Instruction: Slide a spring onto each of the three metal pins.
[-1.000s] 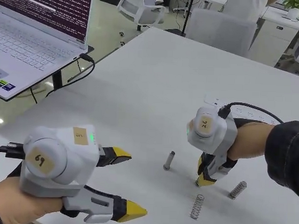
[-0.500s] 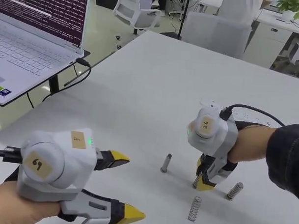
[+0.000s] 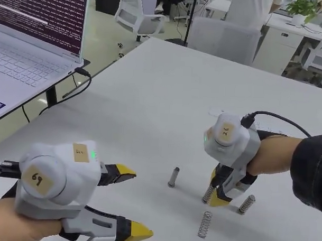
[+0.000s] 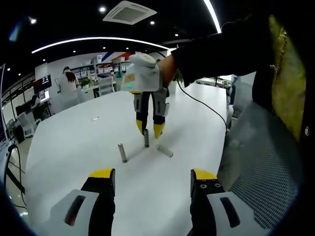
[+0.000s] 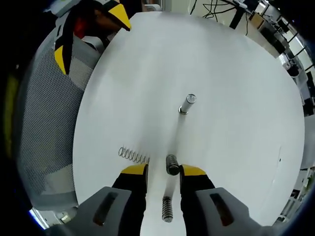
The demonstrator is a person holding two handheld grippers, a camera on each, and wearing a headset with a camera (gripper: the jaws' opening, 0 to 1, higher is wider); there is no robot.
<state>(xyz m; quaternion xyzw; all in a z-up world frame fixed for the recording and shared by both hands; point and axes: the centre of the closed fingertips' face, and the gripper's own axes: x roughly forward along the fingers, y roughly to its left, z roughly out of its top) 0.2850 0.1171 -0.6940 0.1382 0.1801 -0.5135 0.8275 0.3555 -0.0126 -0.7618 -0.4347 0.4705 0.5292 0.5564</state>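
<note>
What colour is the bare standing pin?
Silver-grey; the pin shows best in the right gripper view.

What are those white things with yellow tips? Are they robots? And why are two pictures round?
They are not robots. A person holds a pinching tool, called a gripper, in each hand. One picture comes from a camera on the person's head. Each round one comes from a camera riding on a gripper. The left gripper is open and holds nothing. The right gripper points down, its jaws a little apart around an upright spring. On the white table stands a bare metal pin. One loose spring and a second spring lie nearby. A laptop sits off to one side.
</note>
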